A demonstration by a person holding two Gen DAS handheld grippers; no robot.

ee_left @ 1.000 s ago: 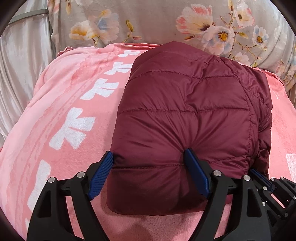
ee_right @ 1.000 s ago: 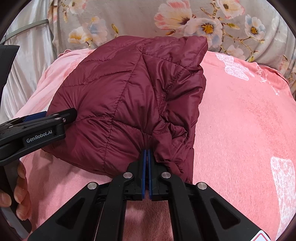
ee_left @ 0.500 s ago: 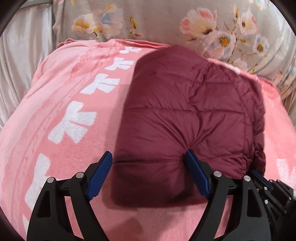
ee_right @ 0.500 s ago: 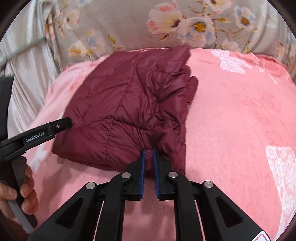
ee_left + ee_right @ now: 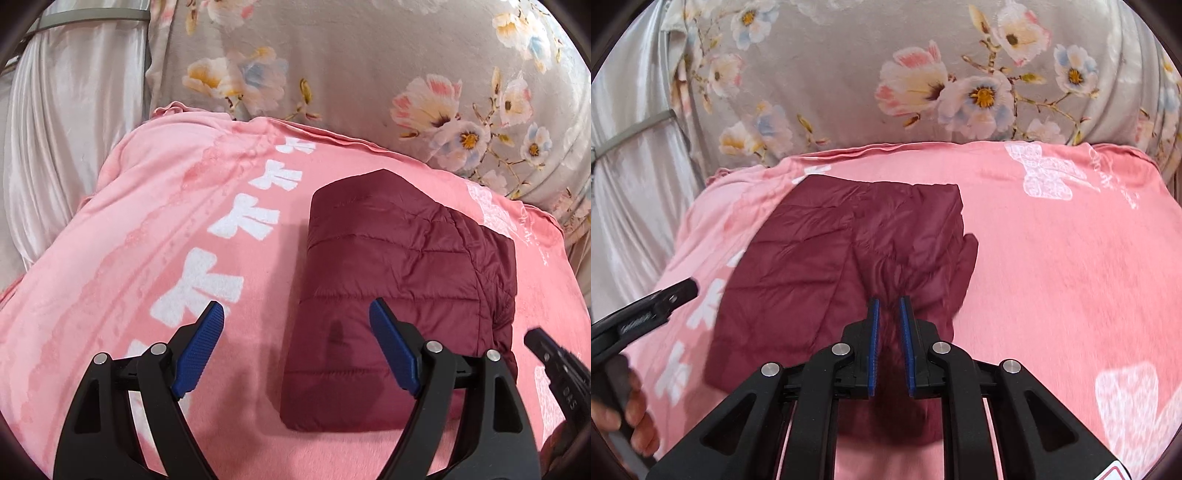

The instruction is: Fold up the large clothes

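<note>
A dark red quilted jacket (image 5: 406,266) lies folded into a compact block on the pink blanket (image 5: 147,229). It also shows in the right wrist view (image 5: 820,258), with its bunched edge on the right. My left gripper (image 5: 295,317) is wide open and empty, raised above the jacket's near left edge. My right gripper (image 5: 889,306) is slightly open with a narrow gap between the blue pads (image 5: 873,332). It holds nothing and hovers over the jacket's near edge. The right gripper's tip shows at the right edge of the left wrist view (image 5: 554,362).
A grey floral pillow (image 5: 923,74) lies along the far side of the bed. A silvery satin sheet (image 5: 66,129) hangs at the left. The pink blanket (image 5: 1071,258) with white bow prints covers the bed. My left hand and its gripper show at left (image 5: 646,314).
The right gripper has opened and let go of the jacket's edge. Both grippers have lifted and drawn back, and the jacket now lies flat on the blanket.
</note>
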